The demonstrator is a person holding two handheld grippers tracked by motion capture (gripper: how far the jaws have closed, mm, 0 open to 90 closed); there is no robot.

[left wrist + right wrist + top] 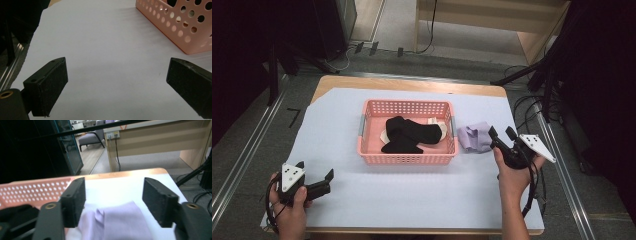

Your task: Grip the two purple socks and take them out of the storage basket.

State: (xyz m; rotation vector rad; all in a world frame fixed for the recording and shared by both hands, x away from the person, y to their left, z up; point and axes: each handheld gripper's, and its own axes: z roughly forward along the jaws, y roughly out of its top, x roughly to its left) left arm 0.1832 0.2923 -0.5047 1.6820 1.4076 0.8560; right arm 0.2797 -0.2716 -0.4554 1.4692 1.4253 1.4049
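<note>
White paper (412,190) covers a wooden table, seen from above. A pink basket (408,132) sits mid-table, holding black socks (409,134). A lilac cloth (475,137) lies just right of the basket. The left gripper (316,174) is held released, well left of the basket. The right gripper (501,133) is poised at the cloth.

Left gripper view: jaws are spread over bare paper, the basket (180,25) beyond.

Right gripper view: jaws are parted above the cloth (120,222), the basket (32,191) beside it.

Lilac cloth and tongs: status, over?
Both tongs open, empty. Right tongs over lilac cloth, not gripping. Left tongs idle near the table's front left. Pink basket beside cloth holds black garments. Path clear.
</note>
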